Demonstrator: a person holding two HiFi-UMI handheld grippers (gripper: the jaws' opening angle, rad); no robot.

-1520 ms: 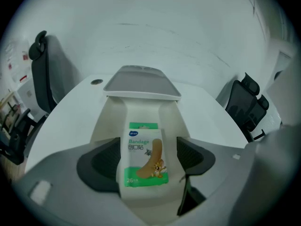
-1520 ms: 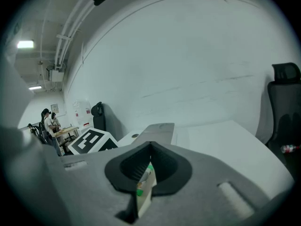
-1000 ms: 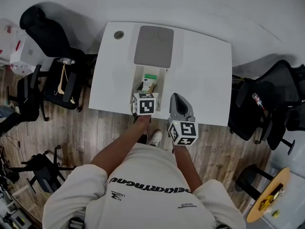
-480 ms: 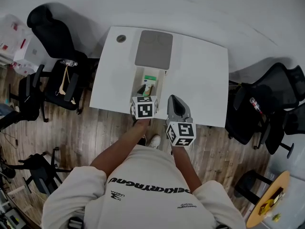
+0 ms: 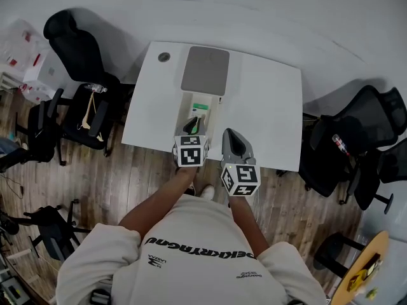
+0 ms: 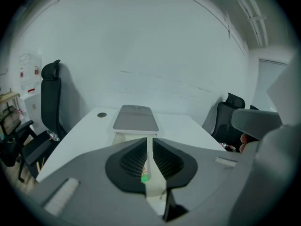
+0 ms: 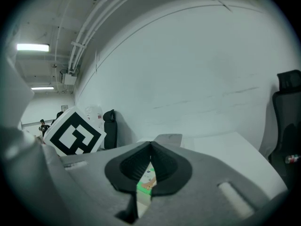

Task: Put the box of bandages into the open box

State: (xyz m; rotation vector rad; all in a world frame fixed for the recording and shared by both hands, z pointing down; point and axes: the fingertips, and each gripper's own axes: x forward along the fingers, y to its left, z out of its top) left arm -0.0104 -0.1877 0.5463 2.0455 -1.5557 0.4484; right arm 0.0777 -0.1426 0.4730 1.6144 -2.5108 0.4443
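On the white table the open box lies with its grey lid folded back. The green-and-white box of bandages rests inside it. My left gripper hovers over the box's near end. Its jaws are closing to a narrow slit and nothing is between them. In the left gripper view, the left gripper shows the lid ahead and a green sliver of the bandage box through the slit. My right gripper hangs just right of the box, shut and empty; in its own view the right gripper has the bandage box below it.
Black office chairs stand left and right of the table. A round grommet sits in the table's far left corner. The white wall lies behind and wooden floor lies in front.
The left gripper has drawn back slightly toward the table's near edge and now sits over the box's near end. The bandage box stays in the open box. The right gripper barely moved.
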